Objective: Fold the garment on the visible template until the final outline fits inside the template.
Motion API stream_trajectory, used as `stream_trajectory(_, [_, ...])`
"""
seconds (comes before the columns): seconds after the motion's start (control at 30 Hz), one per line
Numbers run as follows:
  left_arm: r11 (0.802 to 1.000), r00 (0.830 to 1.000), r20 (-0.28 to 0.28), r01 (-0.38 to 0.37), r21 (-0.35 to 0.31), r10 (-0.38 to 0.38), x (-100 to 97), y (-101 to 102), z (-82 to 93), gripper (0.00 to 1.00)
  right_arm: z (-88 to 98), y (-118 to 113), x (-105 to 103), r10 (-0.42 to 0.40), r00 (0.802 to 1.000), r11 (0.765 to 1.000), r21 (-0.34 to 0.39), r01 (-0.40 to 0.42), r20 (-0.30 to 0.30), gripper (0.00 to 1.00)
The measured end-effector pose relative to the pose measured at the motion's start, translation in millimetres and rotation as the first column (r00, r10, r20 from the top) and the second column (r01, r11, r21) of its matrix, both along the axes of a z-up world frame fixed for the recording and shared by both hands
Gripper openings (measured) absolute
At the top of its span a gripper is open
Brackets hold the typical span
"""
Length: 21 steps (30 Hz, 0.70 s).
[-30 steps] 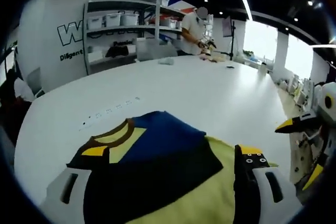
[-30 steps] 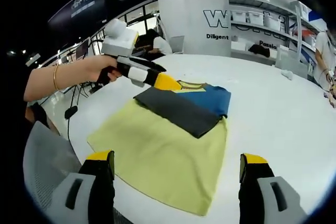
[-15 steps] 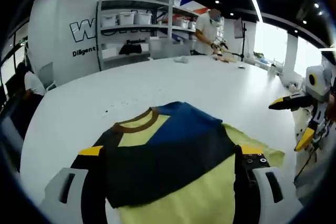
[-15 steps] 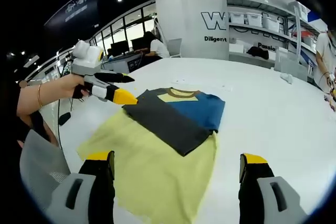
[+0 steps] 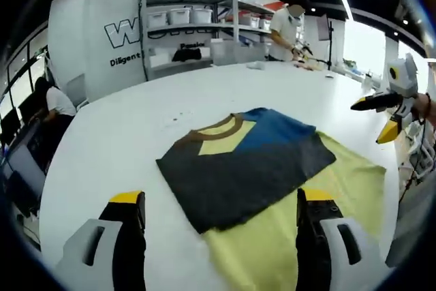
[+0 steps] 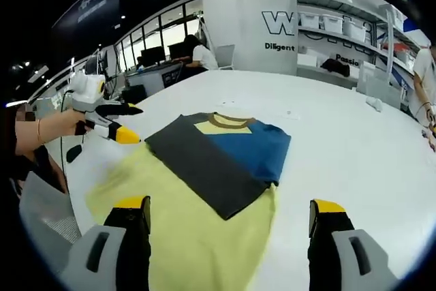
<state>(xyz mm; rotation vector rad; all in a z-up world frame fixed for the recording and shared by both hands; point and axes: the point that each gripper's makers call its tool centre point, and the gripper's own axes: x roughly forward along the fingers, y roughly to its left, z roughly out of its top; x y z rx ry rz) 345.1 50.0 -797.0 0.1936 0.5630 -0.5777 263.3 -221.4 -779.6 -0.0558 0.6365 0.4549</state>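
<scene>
Two grippers hover wide-jawed, empty: left gripper (image 5: 214,212), right gripper (image 6: 228,219), both above near edge of large white round table (image 5: 136,127). Beyond them, yellow, dark grey and blue T-shirt with brown collar (image 6: 211,158) lies flat on table, upper part folded. Template outline not discernible. Risks: yellow hem near table edge could slide off; single-layer pinch would bunch fold; outline may overrun template.

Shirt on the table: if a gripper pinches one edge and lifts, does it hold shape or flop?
The shirt will likely flop: it lies flat and thin on the table, with the dark part already folded over the yellow. It is probably light for its size, so one pinch should lift it. The folded layer may slide or unfold, since nothing pins it and both grippers are off it.
</scene>
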Motion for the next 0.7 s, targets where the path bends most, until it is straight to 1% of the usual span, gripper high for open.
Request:
stream_trajectory(0.07, [1.000,1.000,-0.002,-0.021,0.009,0.021,0.6,13,-5.5,0.83,-1.5,0,4,-0.007,1.000,1.000,0.004,0.007,-0.002,0.93])
stream_trajectory(0.1, [0.999,1.000,-0.004,-0.030,0.014,0.030,1.0,18,-8.3,0.82,-2.7,-1,12,-0.029,1.000,0.999,0.026,0.029,-0.007,0.92])
stream_trajectory(0.17, [0.999,0.999,-0.006,-0.043,0.023,0.043,2.4,27,-13.7,0.76,-3.1,-2,21,-0.048,0.999,0.997,0.059,0.049,-0.005,0.91])
stream_trajectory(0.2, [0.999,0.999,-0.005,-0.044,0.028,0.044,2.8,29,-14.9,0.73,-3.6,-3,22,-0.049,0.999,0.997,0.059,0.049,-0.006,0.91])
stream_trajectory(0.23, [0.997,0.999,-0.001,-0.054,0.053,0.054,4.8,36,-18.8,0.70,-5.3,-3,26,-0.047,0.999,0.997,0.059,0.047,-0.006,0.90])
stream_trajectory(0.3, [0.996,0.998,0.002,-0.063,0.067,0.063,7.4,43,-24.1,0.68,-8.6,-4,32,-0.051,0.999,0.997,0.058,0.052,-0.010,0.86])
stream_trajectory(0.33, [0.996,0.998,0.007,-0.066,0.064,0.066,6.8,45,-25.1,0.67,-11.0,-3,35,-0.049,0.999,0.997,0.059,0.050,-0.014,0.84])
stream_trajectory(0.4, [0.996,0.997,0.012,-0.072,0.054,0.072,7.0,47,-26.3,0.65,-14.4,-5,39,-0.056,0.998,0.996,0.062,0.057,-0.018,0.83])
stream_trajectory(0.47, [0.996,0.997,0.009,-0.078,0.051,0.077,7.4,49,-28.3,0.64,-18.8,-5,43,-0.058,0.998,0.996,0.071,0.060,-0.024,0.81])
stream_trajectory(0.57, [0.995,0.997,0.011,-0.077,0.064,0.077,7.7,54,-36.3,0.63,-27.0,-5,49,-0.055,0.998,0.997,0.055,0.057,-0.030,0.77])
stream_trajectory(0.7, [0.994,0.996,0.020,-0.088,0.063,0.087,9.0,57,-41.2,0.56,-38.7,-3,57,-0.055,0.998,0.997,0.046,0.057,-0.044,0.72])
